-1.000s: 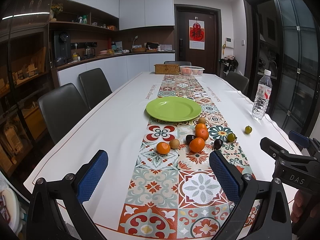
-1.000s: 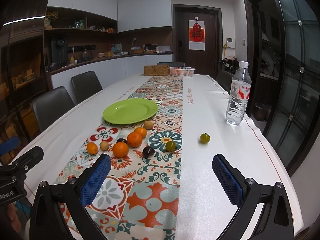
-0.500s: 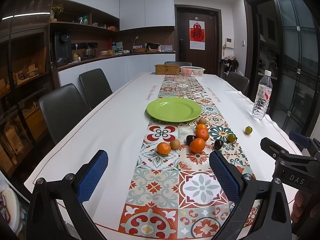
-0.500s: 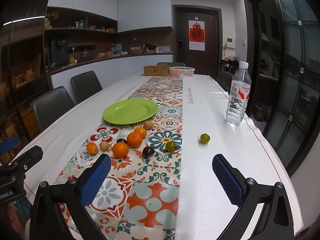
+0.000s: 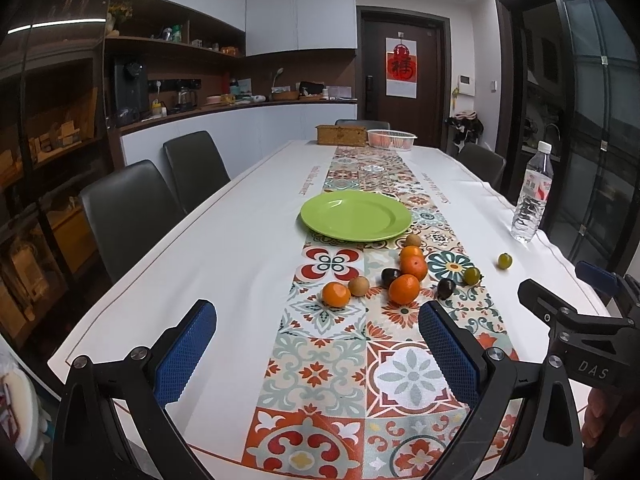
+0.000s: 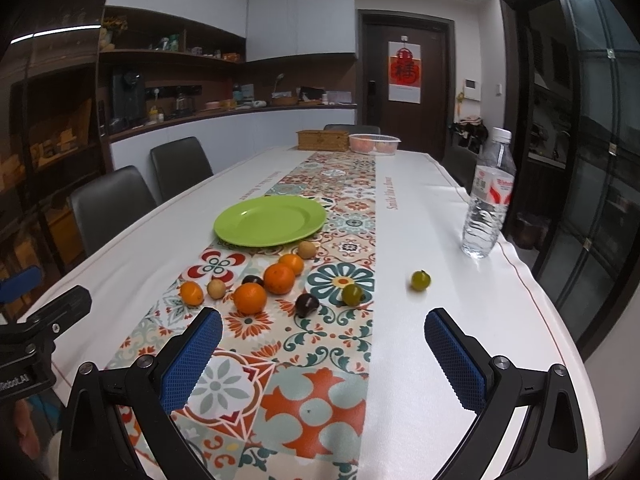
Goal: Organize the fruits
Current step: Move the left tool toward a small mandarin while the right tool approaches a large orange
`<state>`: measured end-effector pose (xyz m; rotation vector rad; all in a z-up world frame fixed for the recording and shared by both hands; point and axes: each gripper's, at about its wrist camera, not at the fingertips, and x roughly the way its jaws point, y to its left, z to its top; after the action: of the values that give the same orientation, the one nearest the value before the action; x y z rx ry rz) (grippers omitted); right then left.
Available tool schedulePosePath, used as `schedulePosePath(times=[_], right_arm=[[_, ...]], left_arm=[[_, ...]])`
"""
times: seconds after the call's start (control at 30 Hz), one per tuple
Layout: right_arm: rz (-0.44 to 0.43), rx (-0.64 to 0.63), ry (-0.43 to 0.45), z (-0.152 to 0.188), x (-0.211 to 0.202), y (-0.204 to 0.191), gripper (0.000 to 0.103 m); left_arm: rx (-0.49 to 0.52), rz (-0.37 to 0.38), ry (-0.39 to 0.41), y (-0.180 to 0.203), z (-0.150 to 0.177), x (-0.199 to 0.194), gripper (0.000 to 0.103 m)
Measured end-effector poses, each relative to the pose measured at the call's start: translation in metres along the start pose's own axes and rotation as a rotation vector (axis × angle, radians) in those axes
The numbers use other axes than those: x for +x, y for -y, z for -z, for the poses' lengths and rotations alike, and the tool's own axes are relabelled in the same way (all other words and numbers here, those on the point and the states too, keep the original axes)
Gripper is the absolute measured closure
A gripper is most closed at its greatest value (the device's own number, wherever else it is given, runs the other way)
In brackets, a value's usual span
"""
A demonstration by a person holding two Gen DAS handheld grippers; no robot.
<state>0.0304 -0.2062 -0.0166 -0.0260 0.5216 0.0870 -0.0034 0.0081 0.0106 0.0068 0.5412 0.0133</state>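
Observation:
An empty green plate [image 5: 356,216] [image 6: 270,220] lies on the patterned table runner. Just in front of it sit several loose fruits: oranges [image 5: 404,289] [image 6: 250,298], small tan fruits [image 5: 358,285], dark plums [image 5: 446,288] [image 6: 307,305] and green fruits [image 5: 472,275] [image 6: 352,294]. One green fruit [image 5: 505,261] [image 6: 420,280] lies apart on the white cloth to the right. My left gripper [image 5: 316,344] is open near the table's front edge, short of the fruits. My right gripper [image 6: 322,352] is open too, beside it to the right, holding nothing.
A water bottle [image 6: 486,196] stands near the right table edge. A wicker box [image 5: 341,134] and a plastic basket [image 5: 391,138] sit at the far end. Dark chairs [image 5: 128,208] line the left side. A hand [image 5: 608,412] holds the right gripper.

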Motion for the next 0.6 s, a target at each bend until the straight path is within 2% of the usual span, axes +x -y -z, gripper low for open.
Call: schedulePosePath(times=[0.3,0.47,0.6], right_arm=[[-0.056,-0.072,0.003,-0.004,0.023,-0.018,0.001],[-0.069,-0.1,-0.018,-0.004,0.042,-0.025,0.001],[-0.077,-0.125,-0.035,-0.003,0.058,-0.032,0.002]], left_arm=[[0.055,0.023,-0.003,-0.001,0.0,0.02,0.004],[0.098,0.034,-0.021,-0.003,0.003,0.041,0.013],[0.136,0.038,-0.033,-0.003,0.004,0.059,0.016]])
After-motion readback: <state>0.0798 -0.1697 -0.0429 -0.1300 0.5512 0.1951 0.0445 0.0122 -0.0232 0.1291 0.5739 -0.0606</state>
